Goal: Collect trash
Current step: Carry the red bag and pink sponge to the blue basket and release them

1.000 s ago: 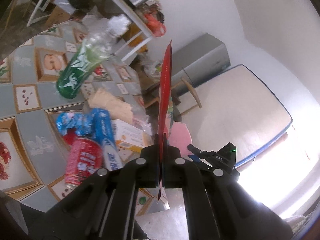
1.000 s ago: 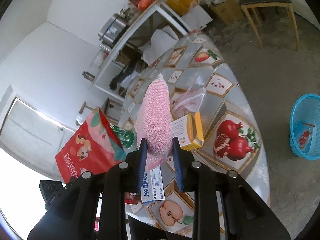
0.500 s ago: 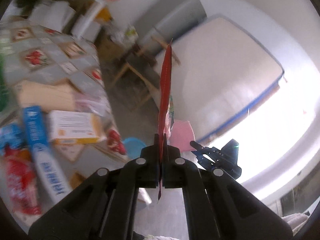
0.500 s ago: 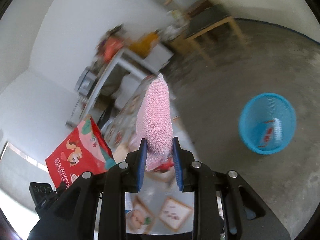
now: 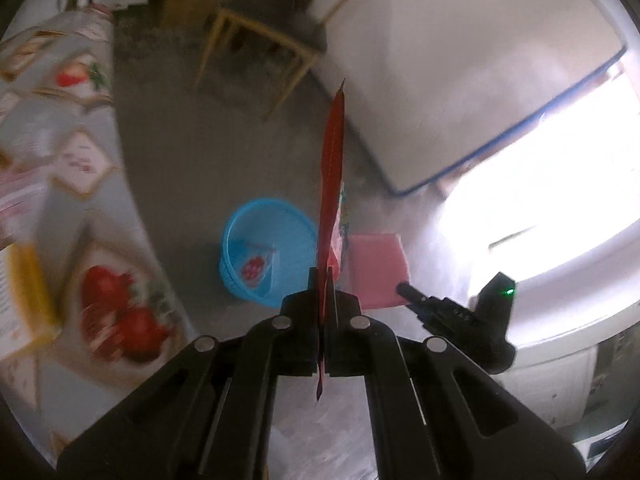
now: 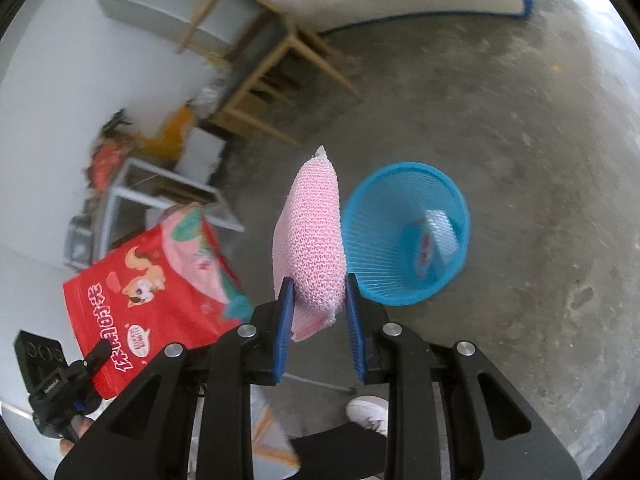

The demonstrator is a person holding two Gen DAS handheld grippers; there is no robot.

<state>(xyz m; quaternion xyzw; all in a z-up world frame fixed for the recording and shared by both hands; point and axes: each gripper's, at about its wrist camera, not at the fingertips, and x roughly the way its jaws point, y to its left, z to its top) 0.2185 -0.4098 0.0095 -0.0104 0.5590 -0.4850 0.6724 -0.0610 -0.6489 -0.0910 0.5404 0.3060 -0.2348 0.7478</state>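
red snack bag (image 6: 156, 300): large white Chinese characters and a cartoon squirrel, too blurred to read
yellow and white box (image 5: 20, 292): small print, not readable
other things: no readable text

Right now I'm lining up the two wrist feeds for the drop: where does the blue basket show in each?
Left wrist: the blue basket sits on the floor at centre, just left of the red snack bag.
Right wrist: it is right of centre, beside the pink foam net.
Shared landmark: the wooden chair, above the basket in both views.
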